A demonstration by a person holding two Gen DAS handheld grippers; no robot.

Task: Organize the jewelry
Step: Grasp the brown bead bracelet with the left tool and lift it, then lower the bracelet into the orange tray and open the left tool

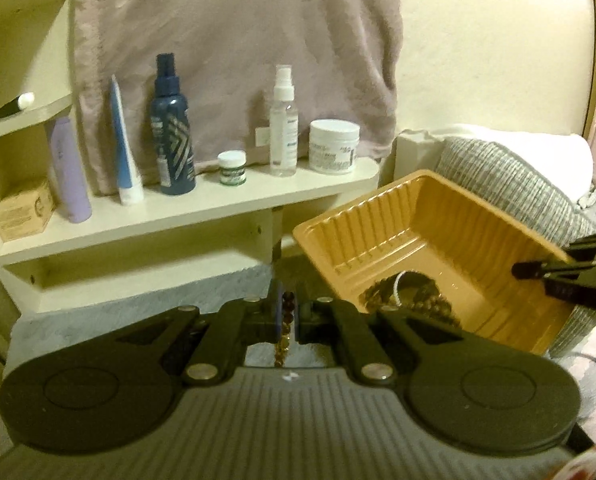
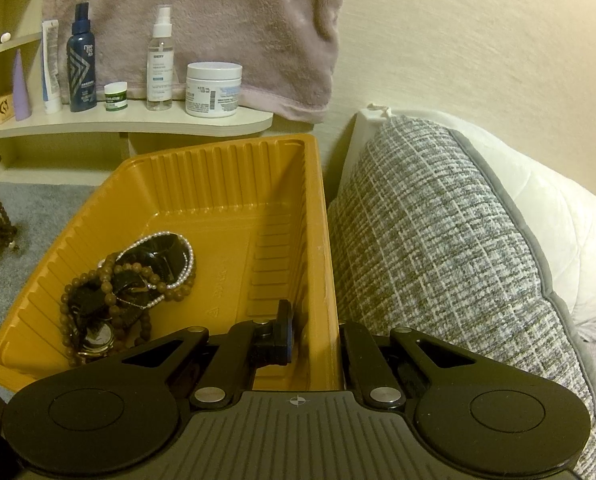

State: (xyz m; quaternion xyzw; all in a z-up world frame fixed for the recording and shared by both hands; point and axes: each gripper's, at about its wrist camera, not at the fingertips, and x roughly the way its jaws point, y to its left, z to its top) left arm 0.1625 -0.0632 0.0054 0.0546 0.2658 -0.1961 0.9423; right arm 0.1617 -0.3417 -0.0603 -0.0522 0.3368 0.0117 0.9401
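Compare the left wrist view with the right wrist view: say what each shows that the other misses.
Left wrist only: the left gripper shut on a brown bead strand. Right wrist only: the right gripper clamping the orange tray's wall, and a pearl strand among the jewelry inside. Both: the tray, beaded bracelets in it, the shelf of bottles, the grey cushion.

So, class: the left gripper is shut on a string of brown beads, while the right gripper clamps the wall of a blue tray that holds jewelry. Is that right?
Not quite: the tray is orange, not blue, as the right wrist view shows. Otherwise correct: the left gripper pinches the bead string, and the right gripper clamps the tray wall.
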